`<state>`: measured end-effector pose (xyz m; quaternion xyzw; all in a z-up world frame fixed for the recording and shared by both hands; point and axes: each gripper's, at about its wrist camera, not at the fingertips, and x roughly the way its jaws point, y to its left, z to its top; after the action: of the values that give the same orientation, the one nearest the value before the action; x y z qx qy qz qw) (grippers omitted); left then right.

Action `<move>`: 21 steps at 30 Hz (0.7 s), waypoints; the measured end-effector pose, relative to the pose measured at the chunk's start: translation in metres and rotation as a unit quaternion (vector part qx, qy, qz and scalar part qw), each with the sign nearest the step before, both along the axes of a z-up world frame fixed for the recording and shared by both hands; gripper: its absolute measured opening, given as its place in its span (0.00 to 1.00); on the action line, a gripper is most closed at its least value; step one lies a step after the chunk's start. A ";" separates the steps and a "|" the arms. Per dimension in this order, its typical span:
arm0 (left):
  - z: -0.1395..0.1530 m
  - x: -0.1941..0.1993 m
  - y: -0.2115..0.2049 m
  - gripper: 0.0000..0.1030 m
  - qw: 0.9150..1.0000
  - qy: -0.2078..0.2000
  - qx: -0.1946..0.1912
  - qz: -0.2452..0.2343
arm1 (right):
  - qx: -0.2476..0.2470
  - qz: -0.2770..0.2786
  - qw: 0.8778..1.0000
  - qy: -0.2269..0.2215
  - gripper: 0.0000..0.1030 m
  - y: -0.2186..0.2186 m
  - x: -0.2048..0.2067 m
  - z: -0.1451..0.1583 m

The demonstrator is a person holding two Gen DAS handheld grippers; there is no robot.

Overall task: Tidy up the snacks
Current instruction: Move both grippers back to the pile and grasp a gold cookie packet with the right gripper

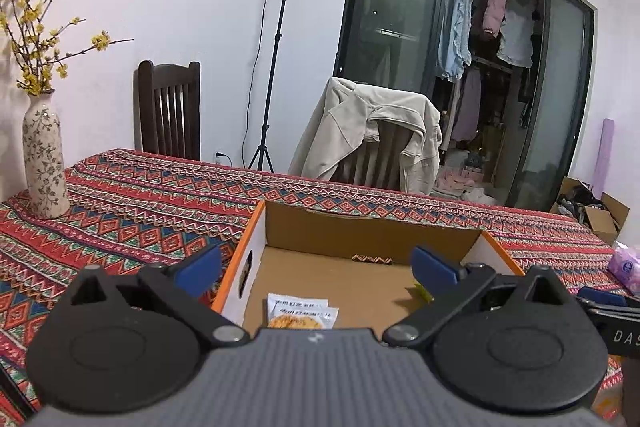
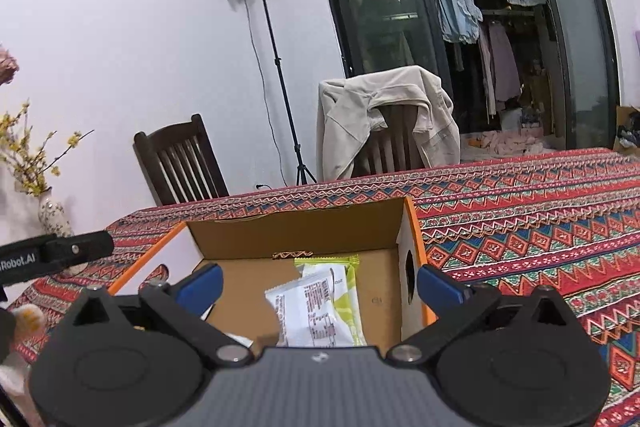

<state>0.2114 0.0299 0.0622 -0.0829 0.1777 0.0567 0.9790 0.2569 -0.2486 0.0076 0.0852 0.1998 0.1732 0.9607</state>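
While both grippers, left (image 1: 316, 269) and right (image 2: 320, 285), are hovering released over the box (image 2: 420, 247), packets (image 2: 316, 307) are lying inside; next, locating another snack.

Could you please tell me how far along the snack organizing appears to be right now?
Done: white snack packets and a green packet already lie in the cardboard box. In hand: nothing; the left gripper and right gripper are both open. Left: unclear, since any snacks outside the box are hard to make out.

Black grippers (image 1: 316, 269) (blue pads (image 1: 434, 269)); grey bodies
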 end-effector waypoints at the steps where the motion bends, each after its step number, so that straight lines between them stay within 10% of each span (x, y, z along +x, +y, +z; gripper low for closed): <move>1: 0.000 -0.004 0.000 1.00 1.000 0.000 0.000 -0.001 | -0.003 0.001 1.000 -0.001 1.00 0.000 -0.004 0.000; 21: -0.029 -0.082 0.012 1.00 1.000 0.022 0.019 -0.007 | -0.045 0.023 0.999 0.014 1.00 -0.013 -0.083 -0.024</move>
<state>0.1294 0.0414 0.0329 -0.0615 0.1985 0.0551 0.9766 0.1735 -0.2618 -0.0163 0.0398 0.2229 0.1849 0.9563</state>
